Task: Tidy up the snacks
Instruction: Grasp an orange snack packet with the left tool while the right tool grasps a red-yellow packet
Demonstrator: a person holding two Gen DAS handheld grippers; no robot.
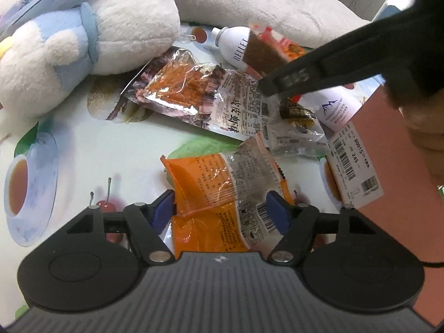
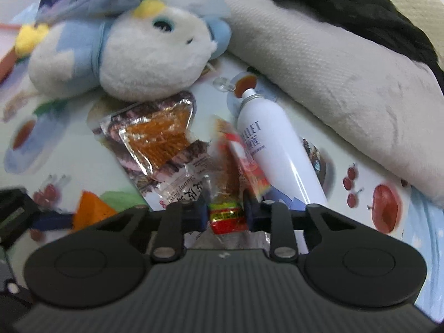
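A: Left gripper, item one?
B: Jaws pinching an orange packet from both sides, blue pads against its edges. The packet lies on the table, close to the camera.

A: Right gripper?
B: Jaws pressed in on a small red packet with a green and yellow band; a clear wrapper tail stands up from it. The picture is blurred there.

A: Other snacks?
B: A clear shrimp-stick bag, orange sticks inside, lying flat mid-table just beyond the orange packet. A small dark sweet in clear wrap, right of that bag. A red-and-brown packet is tilted up behind the right gripper's arm.

A: Non-snacks?
B: A white spray can lying on its side, nozzle pointing away. A white-and-blue plush, far left, touching the bag's corner. A grey pillow along the back. A pink box with barcode labels, at right.
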